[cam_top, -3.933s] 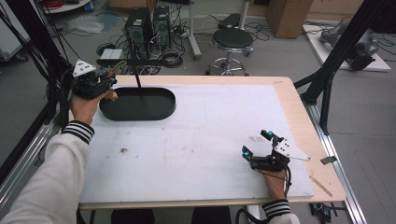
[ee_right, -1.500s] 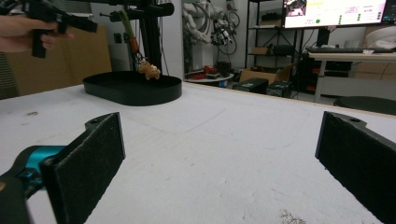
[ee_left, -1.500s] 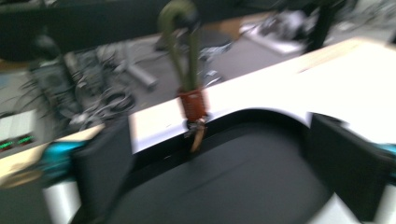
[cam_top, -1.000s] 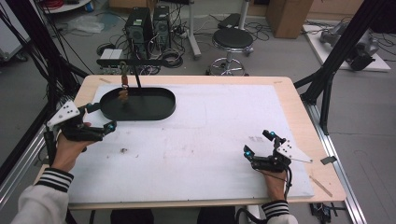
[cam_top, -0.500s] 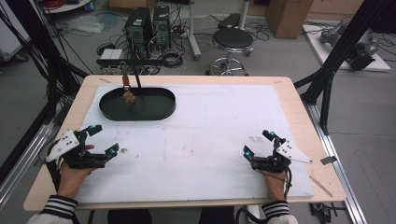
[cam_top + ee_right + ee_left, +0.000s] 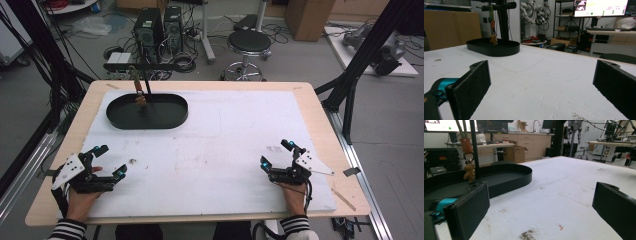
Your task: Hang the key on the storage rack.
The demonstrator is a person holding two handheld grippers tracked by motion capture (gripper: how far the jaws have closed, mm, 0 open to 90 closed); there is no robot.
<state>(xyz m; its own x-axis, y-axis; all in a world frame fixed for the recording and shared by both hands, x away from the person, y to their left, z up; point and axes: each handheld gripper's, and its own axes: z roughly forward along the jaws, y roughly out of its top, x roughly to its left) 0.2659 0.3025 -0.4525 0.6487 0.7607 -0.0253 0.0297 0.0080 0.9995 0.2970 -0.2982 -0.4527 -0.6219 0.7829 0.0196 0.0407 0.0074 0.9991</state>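
Observation:
A black oval tray [image 6: 120, 118] sits at the table's far left, with a black stand [image 6: 145, 85] rising from it. A small brown keychain figure [image 6: 140, 99] hangs from the stand on an orange tag; it also shows in the left gripper view [image 6: 470, 173] and the right gripper view [image 6: 493, 39]. My left gripper [image 6: 110, 161] rests near the front left edge, open and empty. My right gripper [image 6: 276, 154] rests at the front right, open and empty. Both point toward the tray.
A white mat [image 6: 240, 130] covers most of the wooden table [image 6: 320, 107], with small stains near the left gripper. Black frame posts [image 6: 360, 55] stand at the table's right and left sides. A stool [image 6: 249, 42] and computer cases stand beyond the far edge.
My left gripper has drawn back from the tray's stand to the front left of the table, leaving the keychain hanging there. The right gripper has stayed in place.

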